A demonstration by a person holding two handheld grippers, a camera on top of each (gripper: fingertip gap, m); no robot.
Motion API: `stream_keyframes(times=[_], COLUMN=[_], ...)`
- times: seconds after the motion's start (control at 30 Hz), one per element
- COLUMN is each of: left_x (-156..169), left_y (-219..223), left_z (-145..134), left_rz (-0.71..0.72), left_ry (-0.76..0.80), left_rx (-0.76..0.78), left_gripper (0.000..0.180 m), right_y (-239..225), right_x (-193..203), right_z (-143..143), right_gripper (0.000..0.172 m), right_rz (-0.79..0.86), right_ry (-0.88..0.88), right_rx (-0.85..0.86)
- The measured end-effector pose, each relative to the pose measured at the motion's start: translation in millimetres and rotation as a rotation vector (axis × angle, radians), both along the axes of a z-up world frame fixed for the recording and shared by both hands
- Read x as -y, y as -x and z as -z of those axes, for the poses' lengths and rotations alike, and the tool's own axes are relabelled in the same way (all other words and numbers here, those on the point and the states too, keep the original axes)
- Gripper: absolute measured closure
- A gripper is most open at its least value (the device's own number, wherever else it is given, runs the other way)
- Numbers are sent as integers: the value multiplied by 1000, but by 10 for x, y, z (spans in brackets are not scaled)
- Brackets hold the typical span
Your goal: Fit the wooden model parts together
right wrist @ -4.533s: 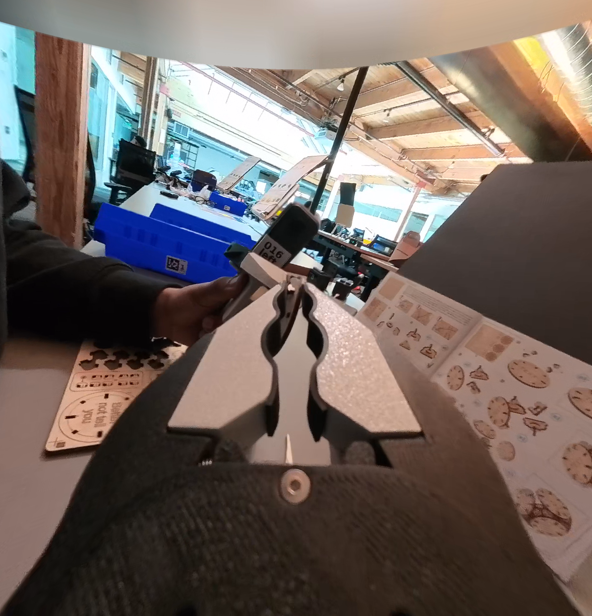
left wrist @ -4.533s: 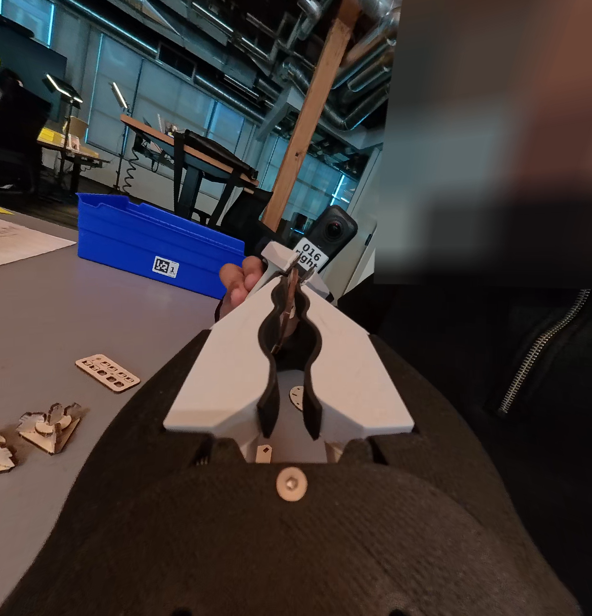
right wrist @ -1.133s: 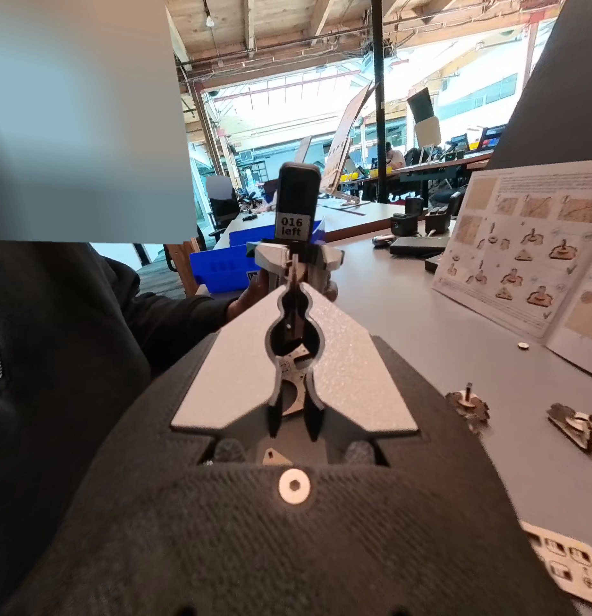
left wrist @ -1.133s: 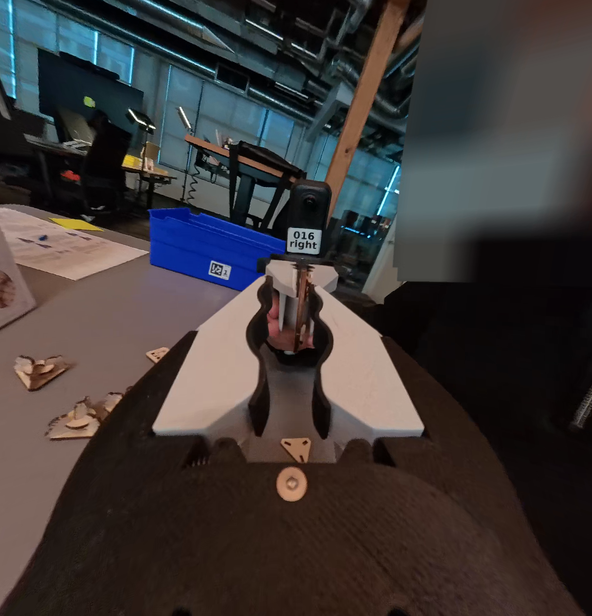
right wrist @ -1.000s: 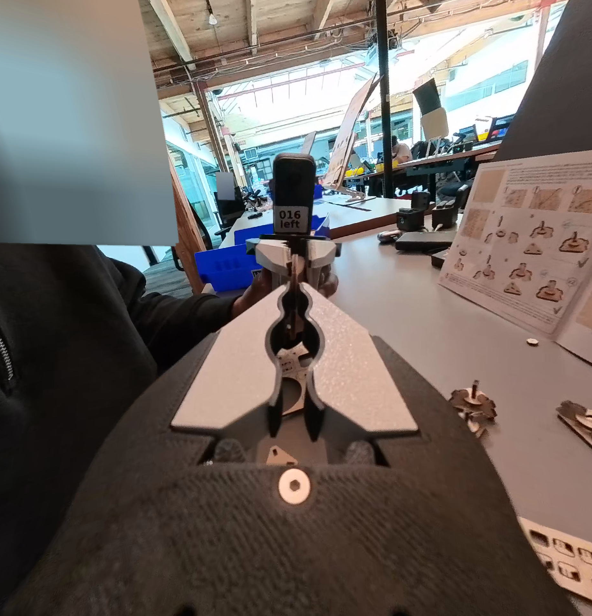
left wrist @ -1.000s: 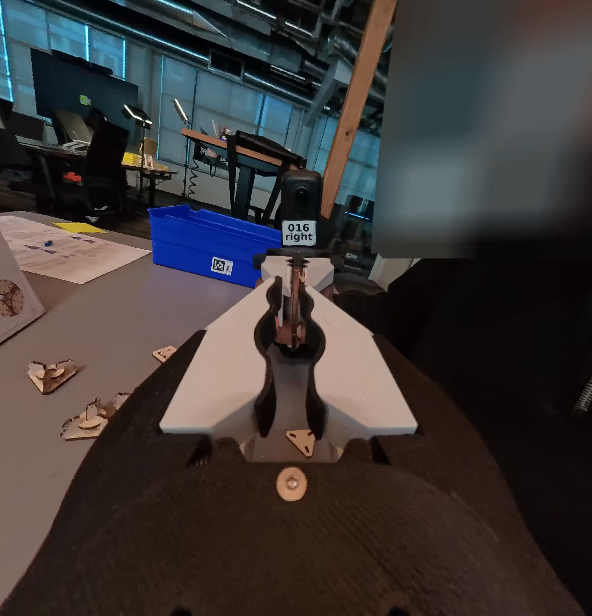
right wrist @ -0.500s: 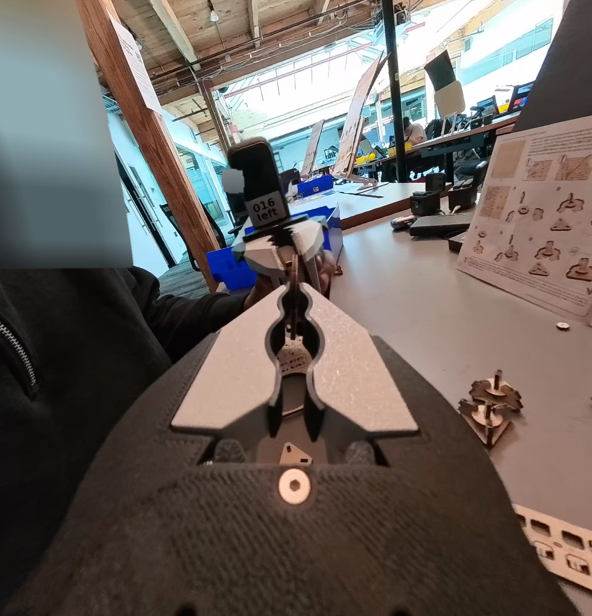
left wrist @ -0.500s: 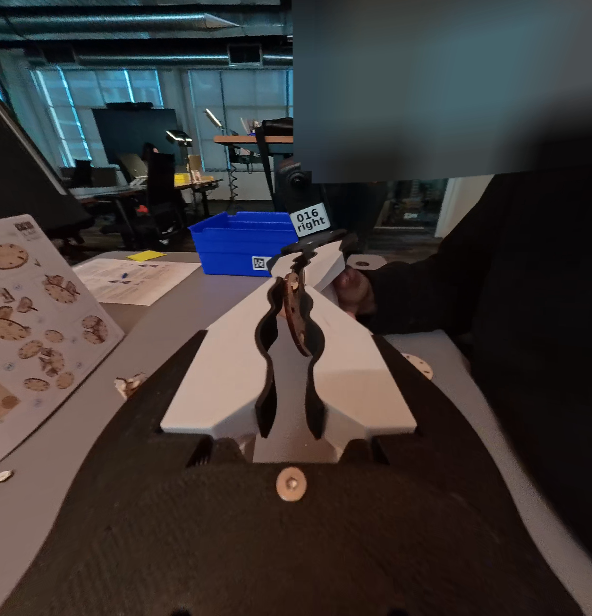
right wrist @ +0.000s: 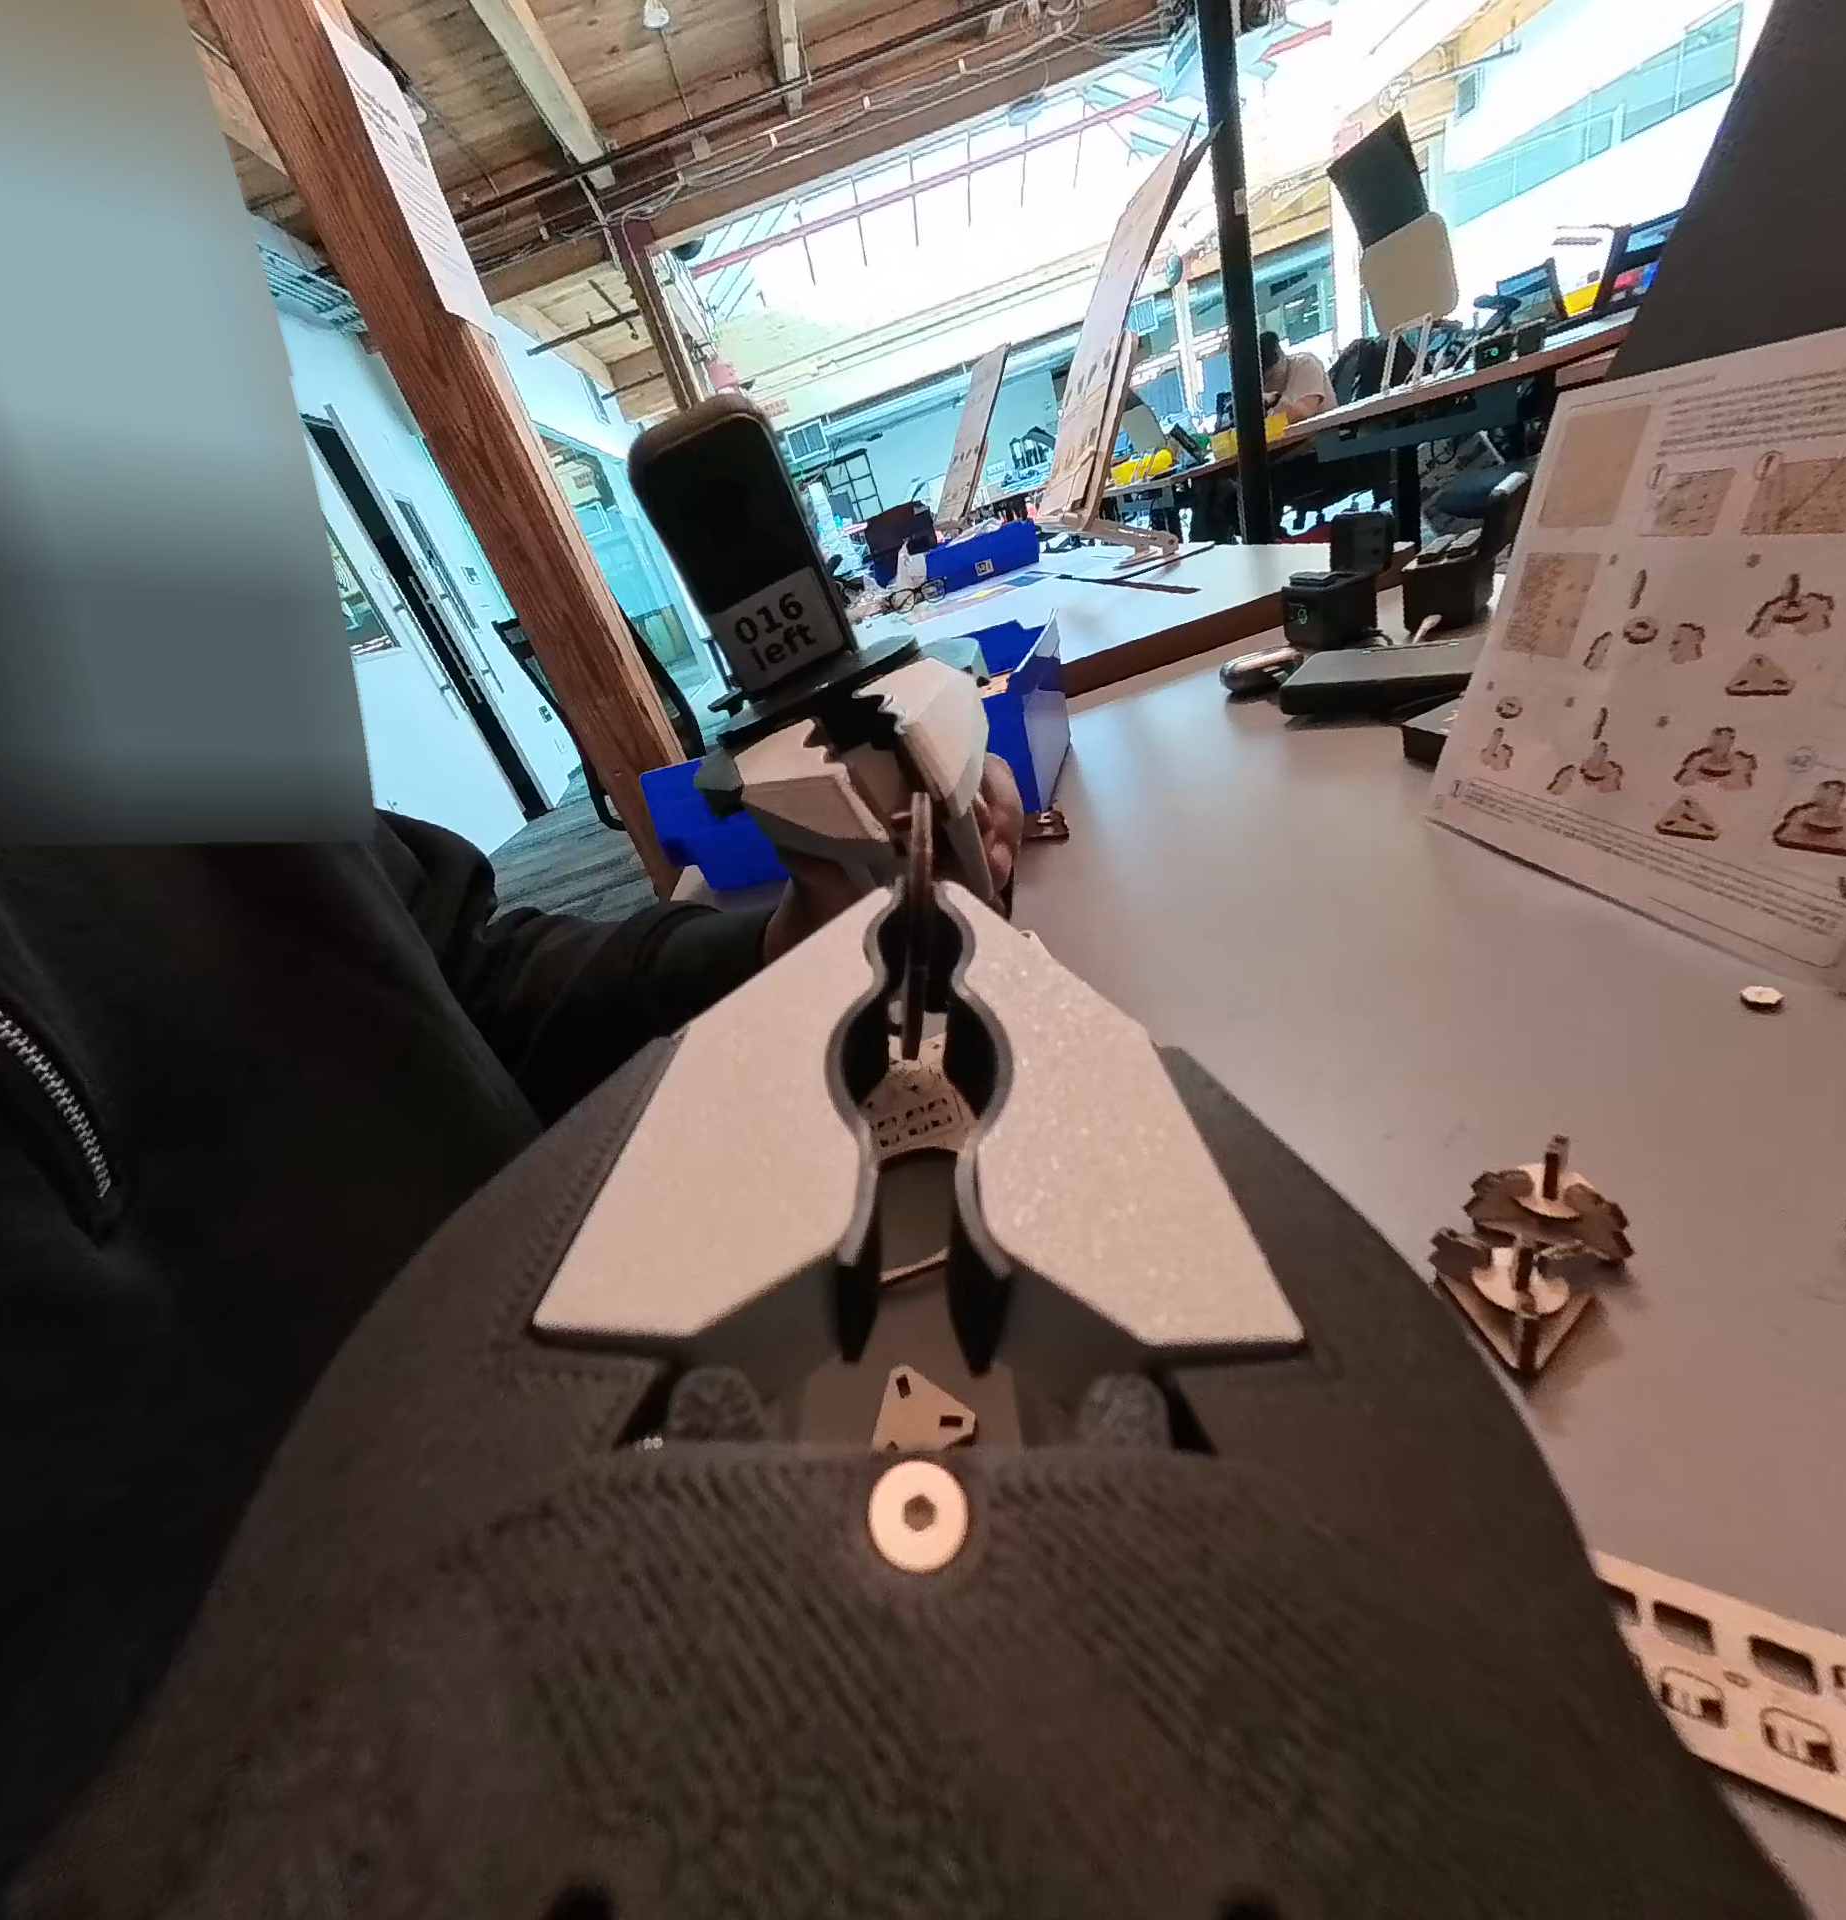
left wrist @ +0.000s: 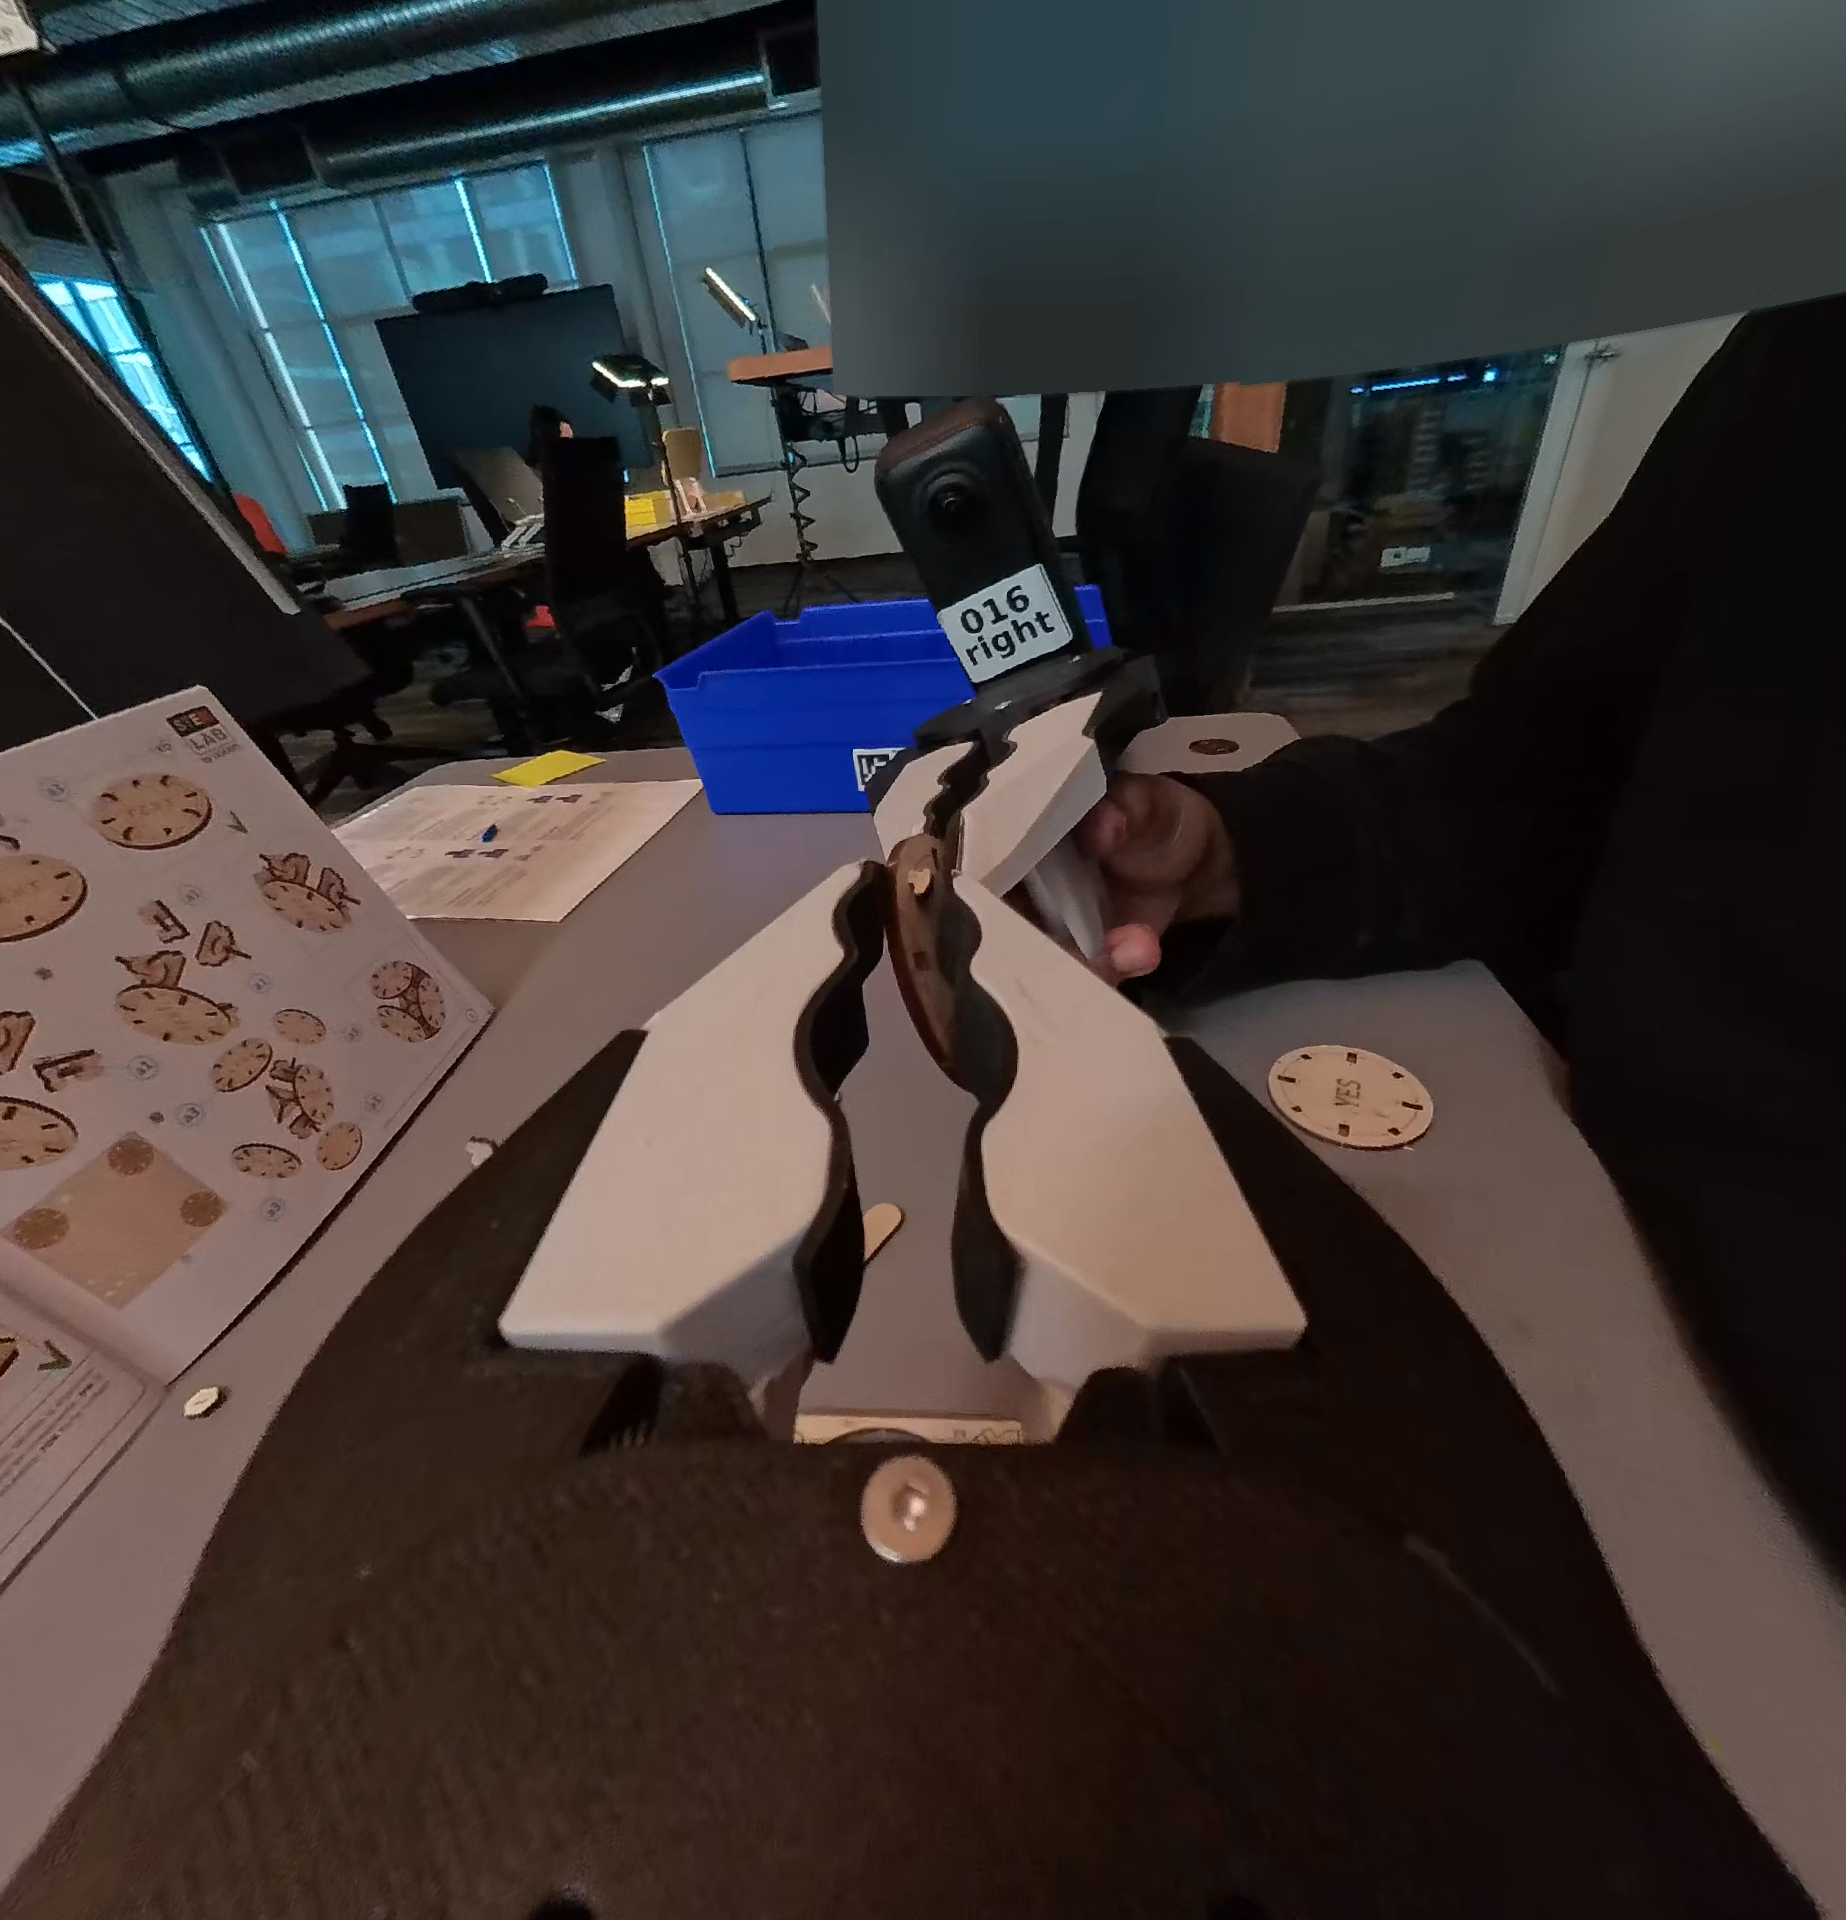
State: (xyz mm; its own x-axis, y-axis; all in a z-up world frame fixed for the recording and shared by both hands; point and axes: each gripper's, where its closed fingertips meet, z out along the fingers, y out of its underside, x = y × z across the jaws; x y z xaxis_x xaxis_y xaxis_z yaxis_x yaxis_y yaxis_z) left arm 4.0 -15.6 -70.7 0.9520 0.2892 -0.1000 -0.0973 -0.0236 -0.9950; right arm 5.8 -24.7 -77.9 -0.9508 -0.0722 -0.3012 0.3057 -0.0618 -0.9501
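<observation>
Both hand-held grippers are up off the grey counter [left wrist: 711,883], nose to nose. The left hand-held gripper [left wrist: 911,885] is nearly closed, pinching a dark wooden disc [left wrist: 924,966] edge-on with a small peg [left wrist: 917,881] poking out of its face. The right hand-held gripper [right wrist: 914,902] is clamped tight on a thin wooden piece [right wrist: 917,914] right at the other's tips, though I can't tell if it's the same disc. Nearby there's a pale round wooden disc [left wrist: 1350,1096], a blue bin [left wrist: 794,717], an instruction sheet [left wrist: 171,987] and little built wooden bits [right wrist: 1521,1262].
</observation>
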Motion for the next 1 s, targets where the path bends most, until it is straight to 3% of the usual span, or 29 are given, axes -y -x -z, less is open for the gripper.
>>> stream_keyframes(times=[0.23, 0.37, 0.57, 0.73, 0.83, 1.0], left_x=[13, 7, 95, 224, 205, 148], left_y=[20, -26, 74, 300, 341, 306], left_z=[82, 26, -33, 12, 52, 94], left_rz=[11, 54, -9, -54, -1, 137], left_ry=[29, -11, -50, -137, -198, -272], left_rx=[53, 61, 54, 217, 339, 521], left_gripper=[170, 180, 180, 179, 160, 156], right_y=[15, -88, 125, 258, 295, 281], right_x=[12, 140, 49, -18, -39, -44], right_z=[72, 248, 247, 242, 242, 196], right_gripper=[171, 171, 171, 172, 172, 172], right_rz=[12, 16, 80, 104, 109, 89], right_ry=[-56, -153, -142, -112, -103, -63], right_rx=[-18, -108, -24, 77, 105, 137])
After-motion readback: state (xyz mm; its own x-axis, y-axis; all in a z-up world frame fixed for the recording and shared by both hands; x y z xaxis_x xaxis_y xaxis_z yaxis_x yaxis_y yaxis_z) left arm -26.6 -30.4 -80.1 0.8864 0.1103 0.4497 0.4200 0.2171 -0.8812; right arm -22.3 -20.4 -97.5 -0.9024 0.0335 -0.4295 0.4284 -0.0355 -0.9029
